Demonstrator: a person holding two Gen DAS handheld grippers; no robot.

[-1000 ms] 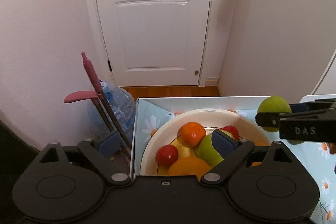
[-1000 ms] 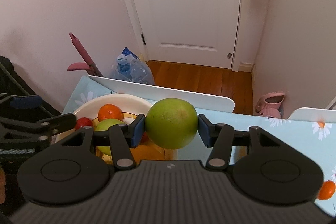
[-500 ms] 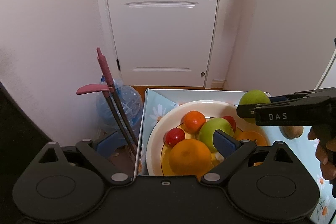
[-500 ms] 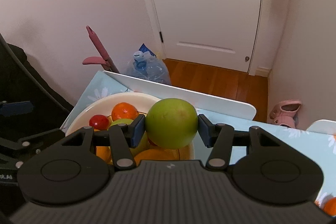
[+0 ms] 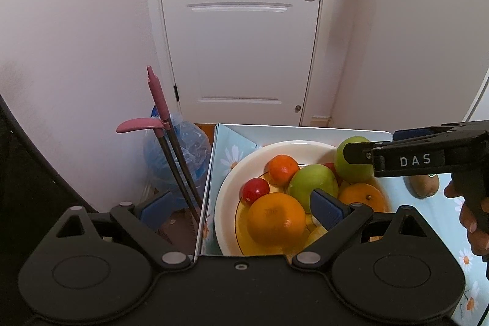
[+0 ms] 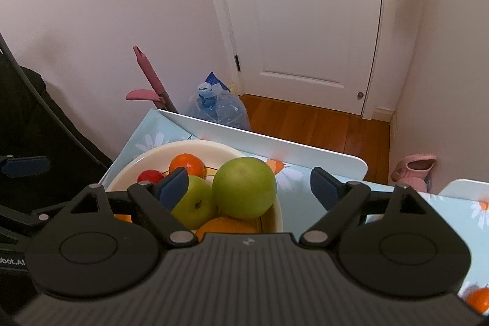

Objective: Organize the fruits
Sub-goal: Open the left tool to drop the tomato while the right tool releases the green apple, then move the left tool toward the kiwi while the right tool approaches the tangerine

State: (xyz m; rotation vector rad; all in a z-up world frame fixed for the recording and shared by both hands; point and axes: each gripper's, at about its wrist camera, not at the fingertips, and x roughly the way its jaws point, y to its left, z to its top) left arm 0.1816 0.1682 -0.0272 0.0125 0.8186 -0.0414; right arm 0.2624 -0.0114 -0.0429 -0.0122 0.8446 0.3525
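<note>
Resting fruit: a large round green fruit (image 6: pixel 244 188) sits on top of the pile at the right side of the bowl, against its rim, between the right jaws but touched by neither pad.
Right gripper (image 6: pixel 249 187): jaws opening, wide apart; blue pads stand clear of the green fruit on both sides. In the left wrist view it reaches in from the right, with fingers of the person's hand (image 5: pixel 470 219) on its handle.
Left gripper (image 5: pixel 241 205): jaws open and empty; one blue pad hangs over the fruit in the bowl, the other off the worktop's left edge.
Bowl (image 5: pixel 226 197): cream, wide, at the far left corner of the worktop, just beside the white upstand along the far edge.
Bowl contents: a green apple (image 6: pixel 194 205) with its stem up, touching the green fruit; a large orange (image 5: pixel 276 219) at the near side; a second orange (image 5: pixel 362 197) to the right; a small tangerine (image 5: pixel 282 169) at the far side; a red tomato-like fruit (image 5: pixel 256 190) by the left rim.
Worktop (image 6: pixel 293 216): light blue cloth printed with daisies.
Other fruit: a brown kiwi (image 5: pixel 423 184) lies on the worktop right of the bowl; another orange fruit (image 6: pixel 478 300) shows near the right edge.
Floor beyond: a blue water jug (image 6: pixel 218 107) and a pink-handled tool (image 5: pixel 157 95) by the wall, a white door (image 5: pixel 241 29), a pink slipper (image 6: pixel 414 167).
</note>
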